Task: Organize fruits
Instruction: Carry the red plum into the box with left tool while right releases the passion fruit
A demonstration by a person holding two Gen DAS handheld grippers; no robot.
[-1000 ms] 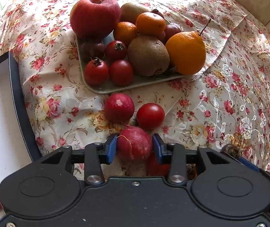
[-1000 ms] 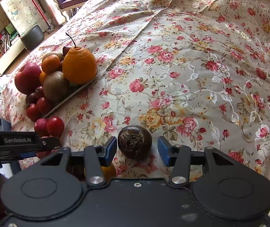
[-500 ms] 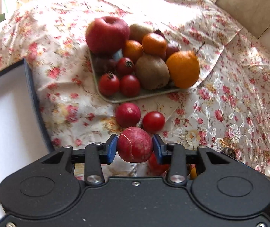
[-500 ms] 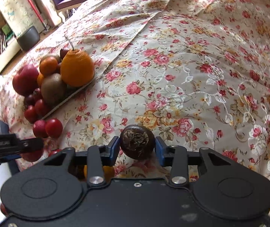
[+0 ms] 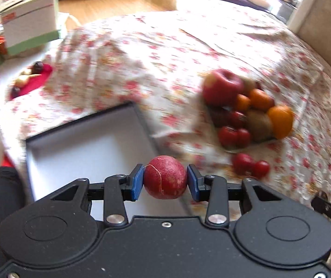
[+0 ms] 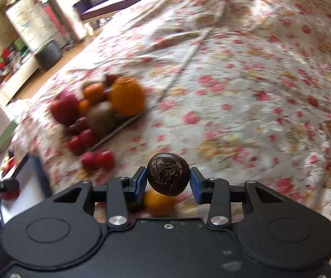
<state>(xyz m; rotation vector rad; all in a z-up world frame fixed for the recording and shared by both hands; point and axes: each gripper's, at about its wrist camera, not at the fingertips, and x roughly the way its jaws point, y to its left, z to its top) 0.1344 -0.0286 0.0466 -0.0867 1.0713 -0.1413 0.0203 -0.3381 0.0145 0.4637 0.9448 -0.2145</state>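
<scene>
My left gripper (image 5: 165, 179) is shut on a round red fruit (image 5: 165, 177) and holds it in the air over the right edge of a dark-rimmed white box (image 5: 86, 143). My right gripper (image 6: 168, 178) is shut on a dark brown round fruit (image 6: 168, 173), lifted off the floral cloth. A tray piled with an apple (image 5: 222, 86), oranges (image 5: 280, 121), a kiwi (image 5: 258, 122) and small red fruits lies on the bed; the pile (image 6: 100, 108) shows left of centre in the right wrist view. Two loose red fruits (image 5: 250, 166) lie in front of the tray.
An orange fruit (image 6: 157, 201) lies on the cloth under my right gripper. A red cloth with small items (image 5: 32, 78) lies at the far left. A cardboard box (image 5: 30, 25), shelves and wooden floor lie beyond the bed. The floral cloth (image 6: 258, 92) stretches out to the right.
My left gripper lifted the red fruit and swung left, over the white box. My right gripper shut on the dark brown fruit and raised it off the cloth.
</scene>
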